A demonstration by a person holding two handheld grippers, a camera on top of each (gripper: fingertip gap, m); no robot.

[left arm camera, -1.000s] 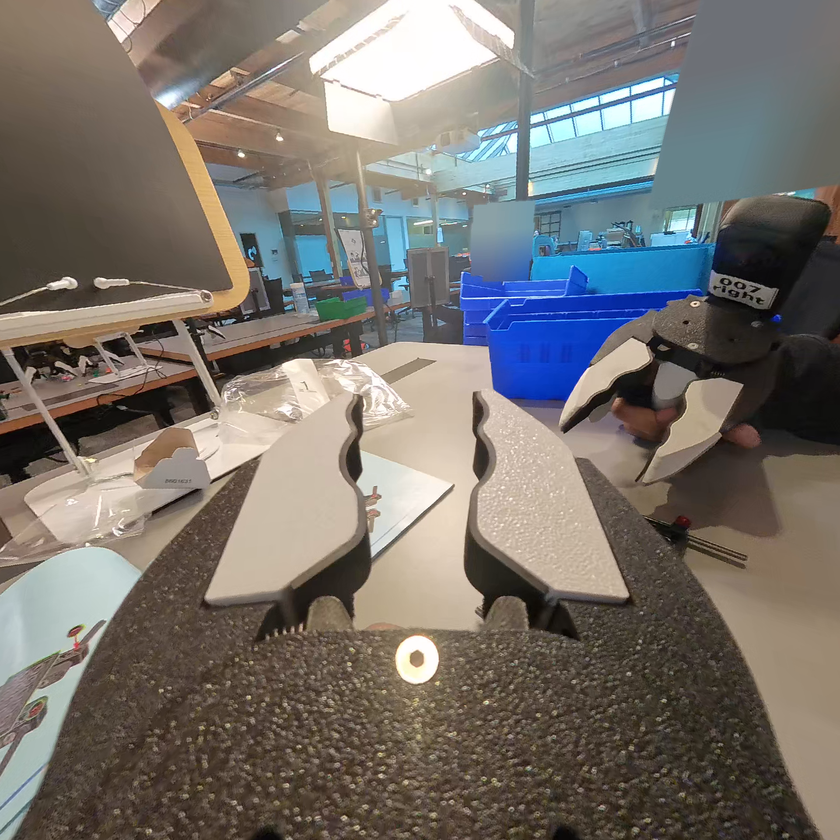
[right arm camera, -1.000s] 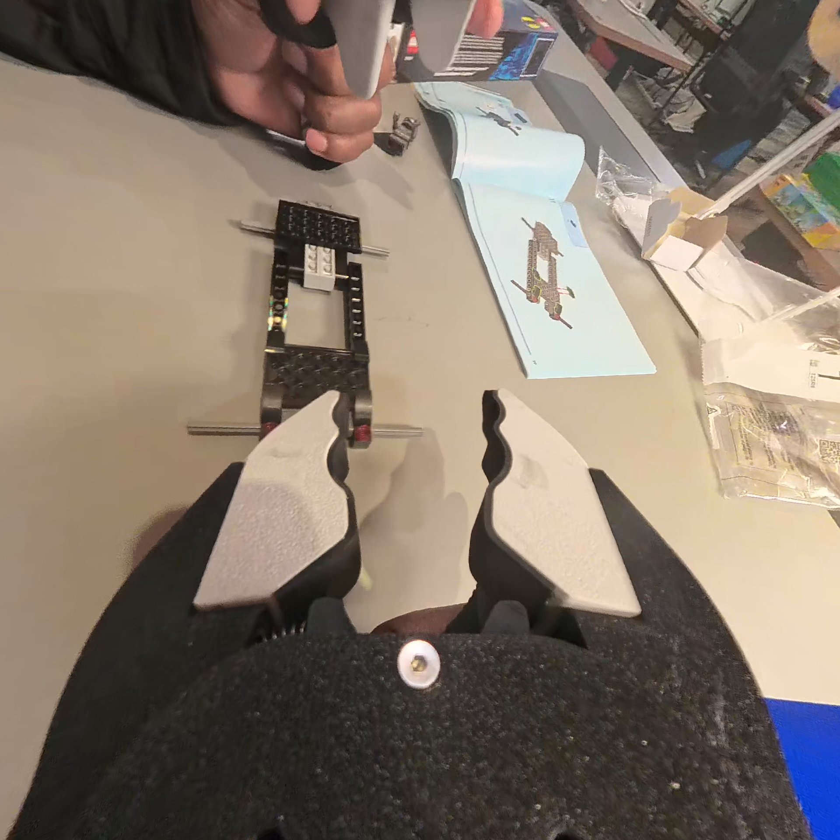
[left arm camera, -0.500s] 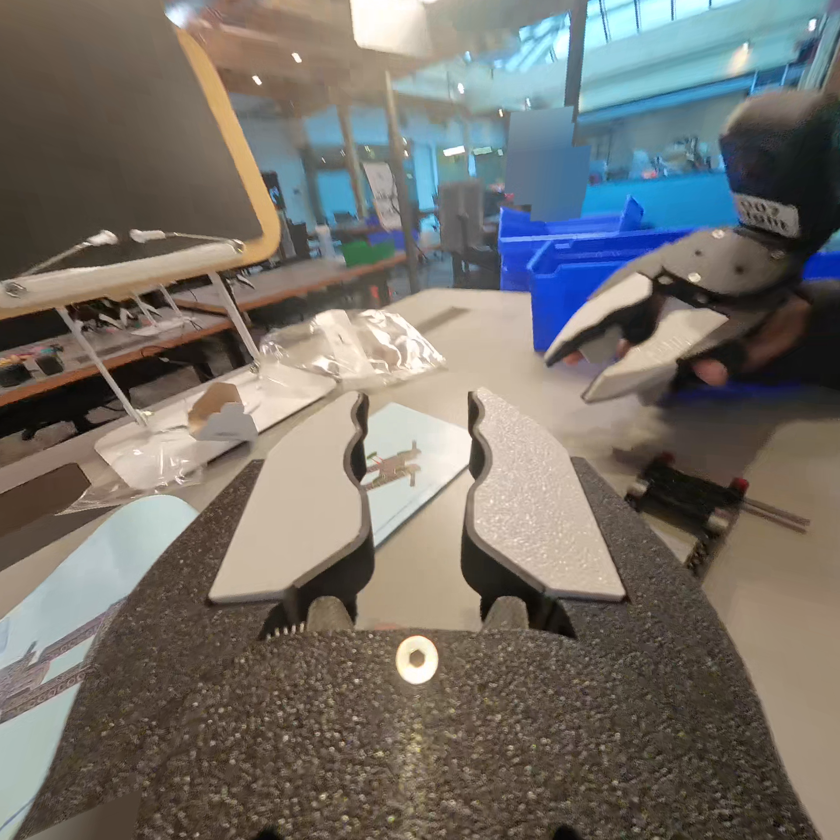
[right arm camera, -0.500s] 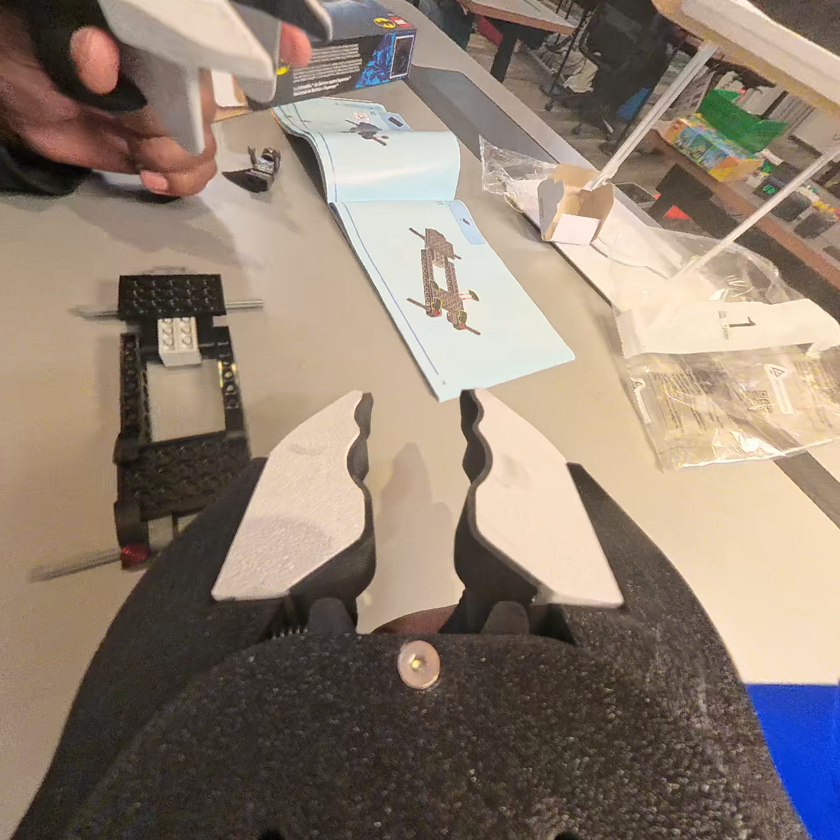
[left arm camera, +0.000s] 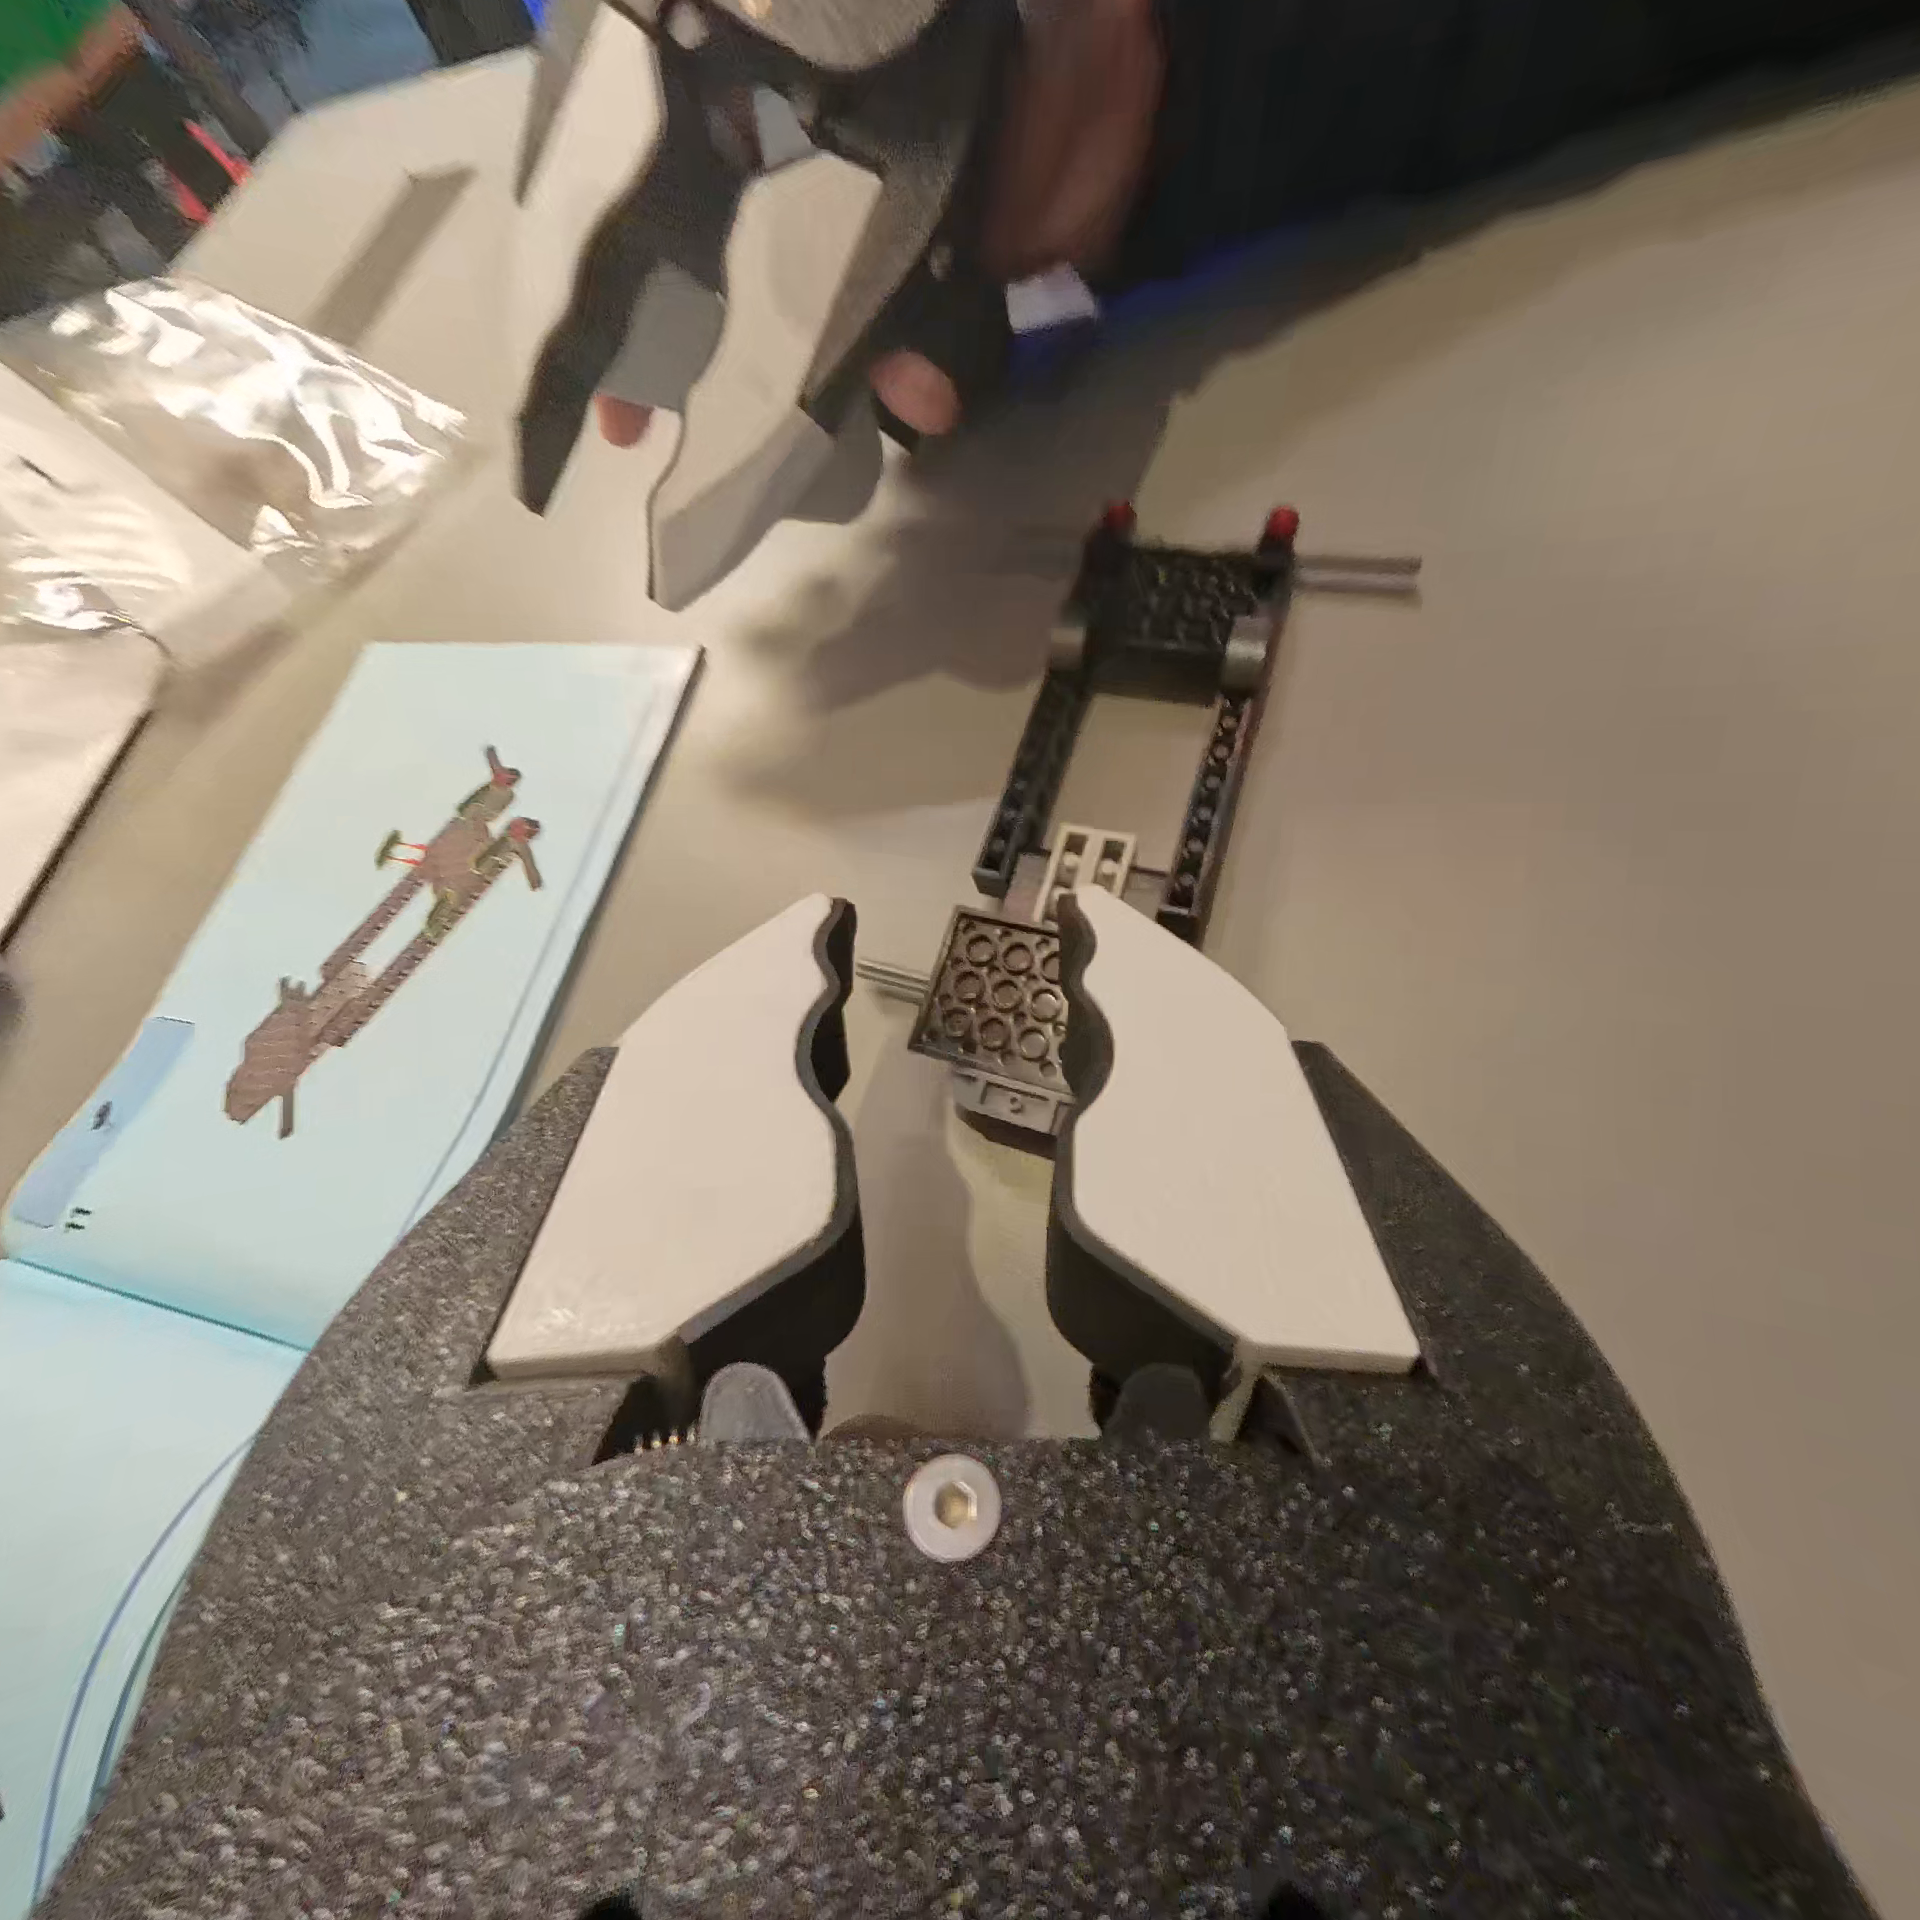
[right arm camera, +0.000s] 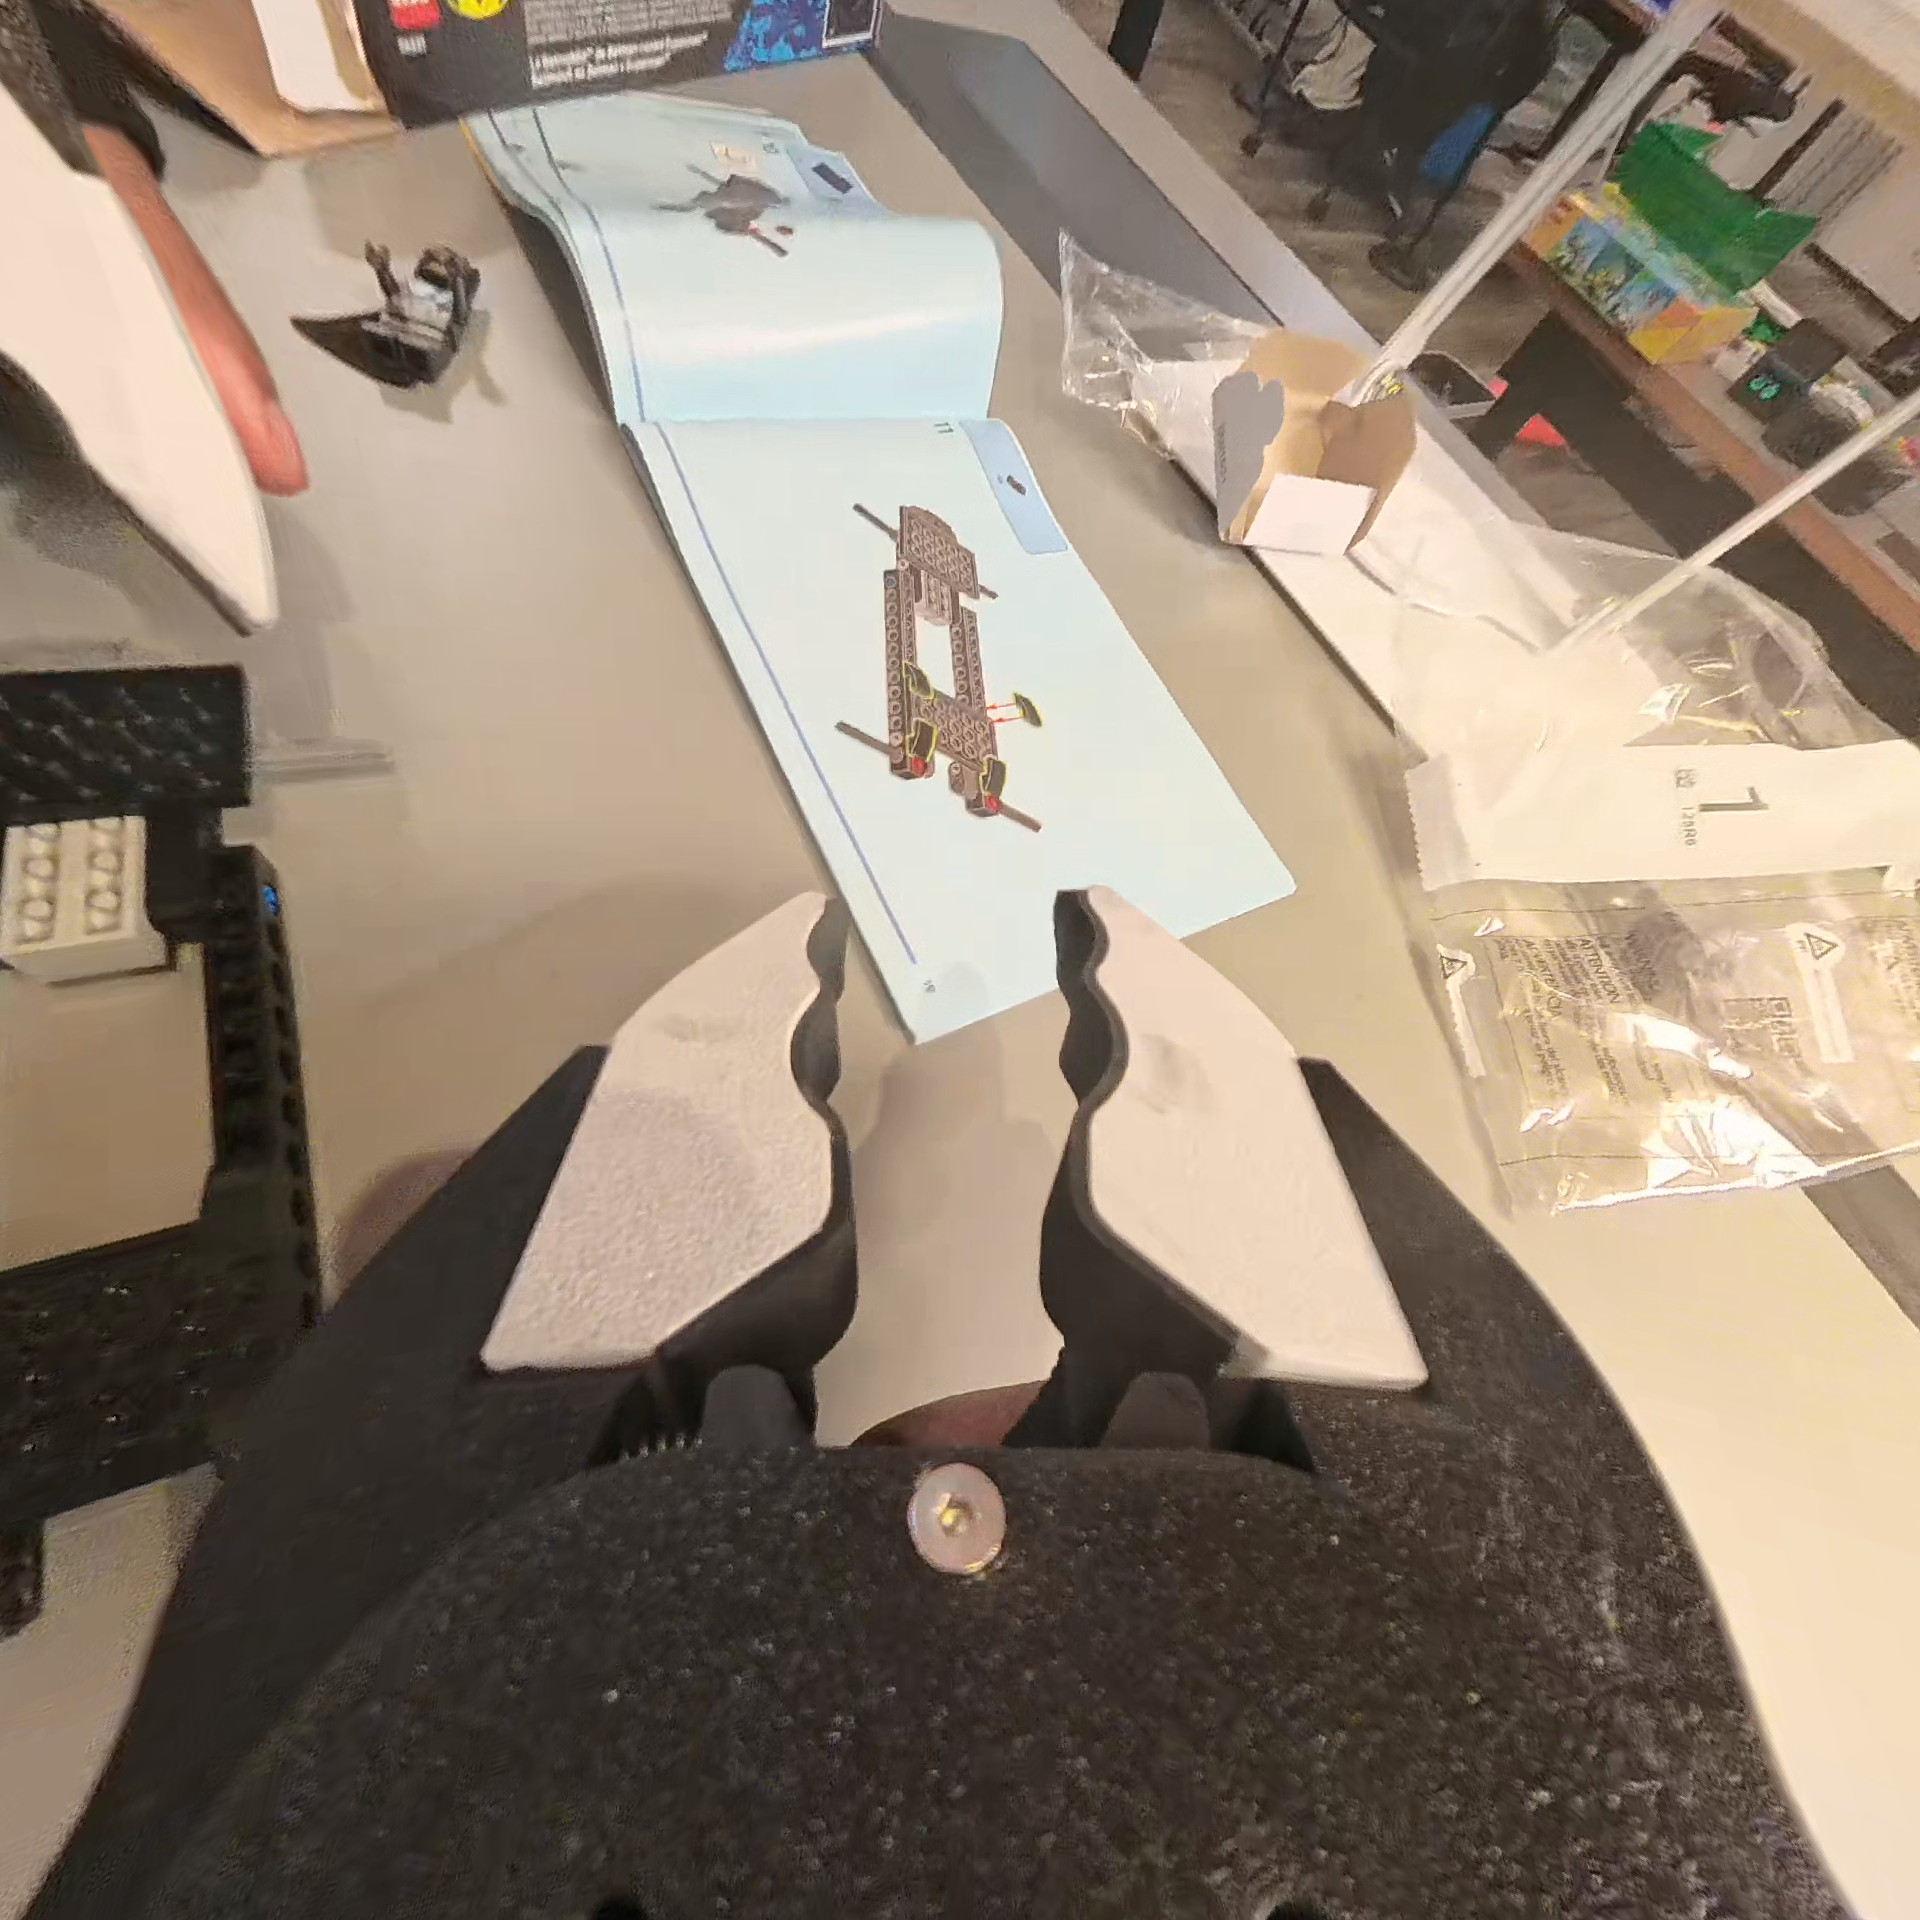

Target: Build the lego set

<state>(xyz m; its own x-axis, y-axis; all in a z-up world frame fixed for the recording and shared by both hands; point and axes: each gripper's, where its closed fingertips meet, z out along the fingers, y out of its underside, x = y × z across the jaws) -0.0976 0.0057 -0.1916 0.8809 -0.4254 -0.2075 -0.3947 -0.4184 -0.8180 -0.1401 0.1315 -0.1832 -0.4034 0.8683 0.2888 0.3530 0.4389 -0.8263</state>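
Grippers over a grey table (left arm camera: pixel 1558 831). Your left gripper (left arm camera: pixel 956 914) stands part open and grips nothing. The studded black plate (left arm camera: pixel 997 997) at the near end of the black frame (left arm camera: pixel 1132 727) shows between its fingers. It lies close against the right finger (left arm camera: pixel 1081 935), with a clear gap to the left one. From there the frame runs off toward 1 o'clock, with a white brick (left arm camera: pixel 1091 857) on it just past the plate. Your right gripper (right arm camera: pixel 951 909) is likewise part open and empty. It hangs over the near corner of the booklet (right arm camera: pixel 987 727), with the frame at its 9 o'clock and the bags (right arm camera: pixel 1662 1039) at 2 o'clock. Judged from this, you would do well to centre the left fingers on the plate, since it now sits off to one side.
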